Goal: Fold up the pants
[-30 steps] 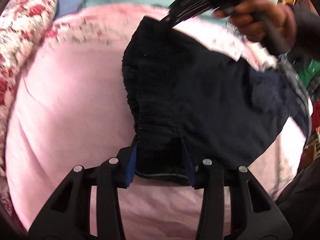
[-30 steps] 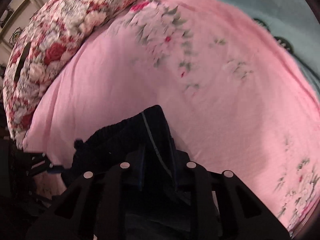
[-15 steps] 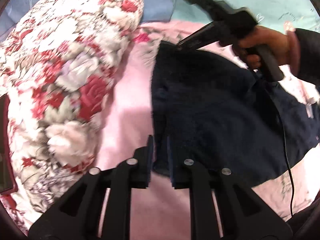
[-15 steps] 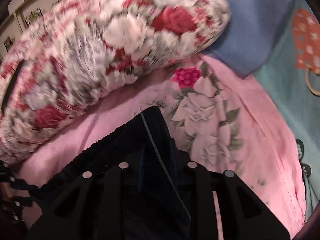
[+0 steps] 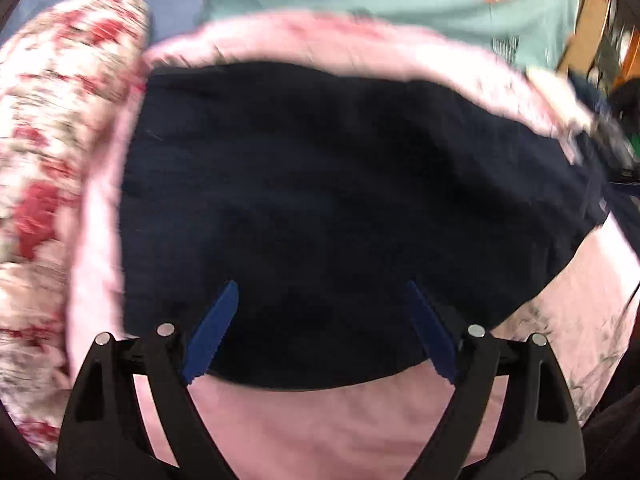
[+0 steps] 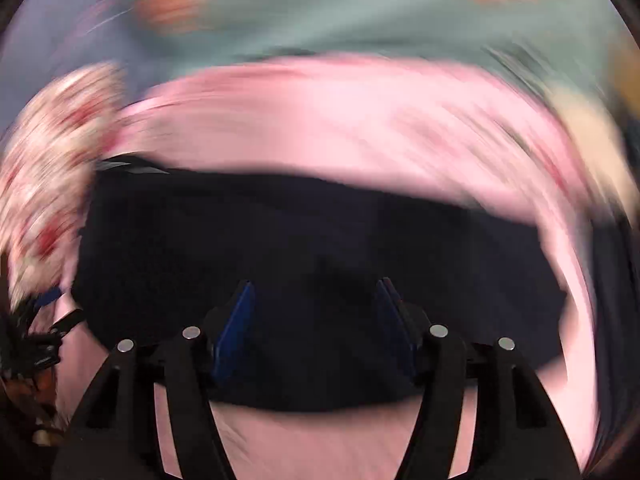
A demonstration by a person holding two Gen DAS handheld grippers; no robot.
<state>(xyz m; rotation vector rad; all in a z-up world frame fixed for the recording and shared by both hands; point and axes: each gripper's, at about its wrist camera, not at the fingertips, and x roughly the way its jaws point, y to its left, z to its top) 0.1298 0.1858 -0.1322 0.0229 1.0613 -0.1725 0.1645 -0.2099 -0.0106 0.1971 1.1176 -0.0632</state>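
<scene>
Both claws have let go. The left claw [image 5: 320, 332] now stands wide open with nothing between its blue pads, where half a second ago it was pinched shut on the edge of the navy pants [image 5: 340, 208]; the right claw [image 6: 316, 326] is likewise spread wide and empty, having released the corner it carried. The pants lie flat just ahead of and under both sets of tips, on the pink floral bedsheet [image 5: 328, 428], which suggests this fold has been laid down and the next one calls for a fresh grip.

The surface is a bed, soft and likely to let the cloth drag. A red-and-white floral pillow [image 5: 44, 168] sits left of the left claw, teal bedding [image 5: 380, 8] lies beyond the pants, and wooden furniture shows far right. The right view is heavily blurred.
</scene>
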